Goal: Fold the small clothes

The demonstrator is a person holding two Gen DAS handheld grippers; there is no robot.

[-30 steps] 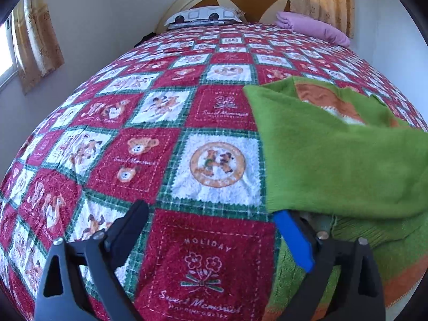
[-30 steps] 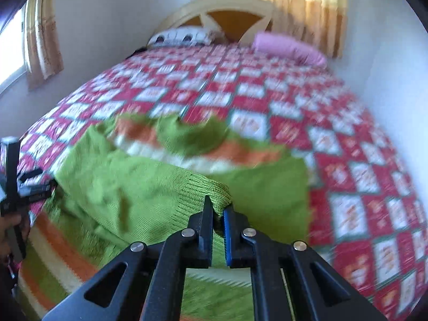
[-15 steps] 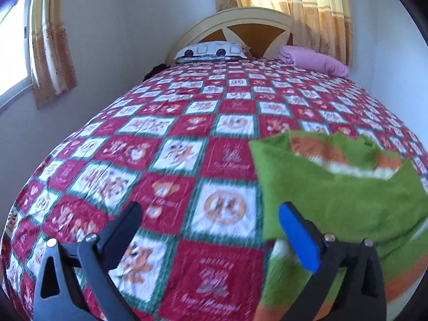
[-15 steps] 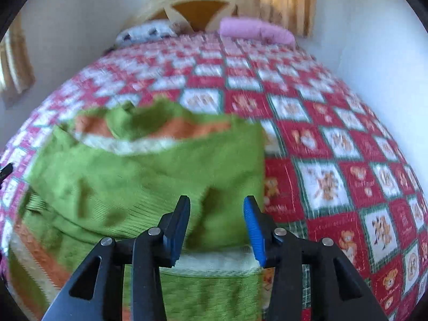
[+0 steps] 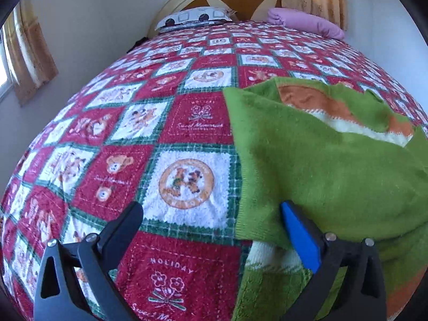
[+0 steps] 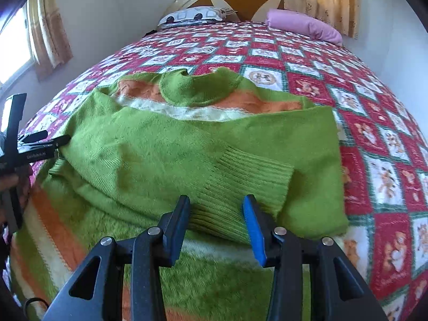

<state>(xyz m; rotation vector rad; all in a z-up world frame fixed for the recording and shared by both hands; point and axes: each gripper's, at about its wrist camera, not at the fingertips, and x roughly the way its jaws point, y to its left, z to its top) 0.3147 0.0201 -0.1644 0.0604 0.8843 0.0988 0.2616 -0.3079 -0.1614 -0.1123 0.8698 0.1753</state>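
Observation:
A green knit sweater [image 6: 165, 144] with orange and white stripes lies on the bed, both sleeves folded across its chest. A ribbed sleeve cuff [image 6: 254, 182] lies just beyond my right gripper [image 6: 216, 208], which is open and empty above the sweater's lower part. My left gripper [image 5: 211, 214] is open and empty at the sweater's left edge [image 5: 307, 165]; its blue-padded finger [image 5: 299, 235] rests at the folded sleeve's edge. The left gripper also shows at the left of the right wrist view [image 6: 40, 144].
The bed has a red, white and green patchwork quilt [image 5: 149, 139]. A patterned pillow [image 6: 195, 16] and a pink pillow [image 6: 305, 26] lie at the headboard. Walls close in on both sides, with curtains [image 6: 48, 40] by a window at left.
My right gripper let go of the sleeve cuff, which now lies across the sweater, and it opened. My left gripper stayed open, rose from the sweater's edge and came back down.

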